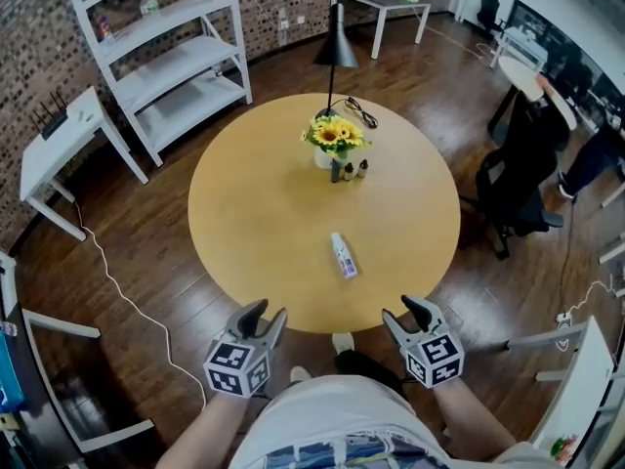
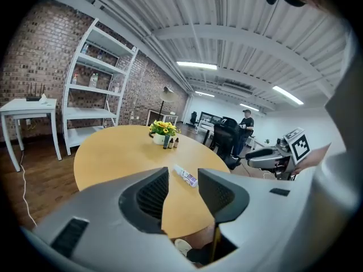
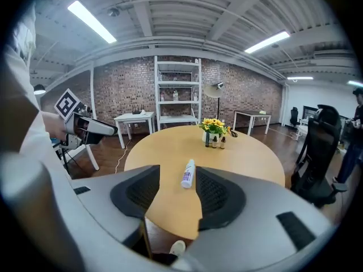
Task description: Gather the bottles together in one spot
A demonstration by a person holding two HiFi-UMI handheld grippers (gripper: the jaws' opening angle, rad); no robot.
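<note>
Vase (image 1: 322, 158) w/ sunflowers (image 1: 335, 133), 3 sm. bottles (image 1: 349, 171) beside it, contents unclear; white bottle (image 1: 343, 255) lies apart; left gripper (image 1: 270, 310) & right gripper (image 1: 403, 309) agape, empty.

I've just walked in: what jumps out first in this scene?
A round wooden table fills the middle, with a pot of sunflowers and three small bottles at its far side. One white bottle lies on its side nearer the person, whose left gripper and right gripper hang open and empty at the near edge.

- the near and left parts of the round table (image 1: 244, 252) are bare; one white bottle (image 1: 343, 255) lies right of centre.
- far side: sunflower vase (image 1: 333, 139), small bottles (image 1: 349, 171) and black lamp (image 1: 335, 45) stand clustered.
</note>
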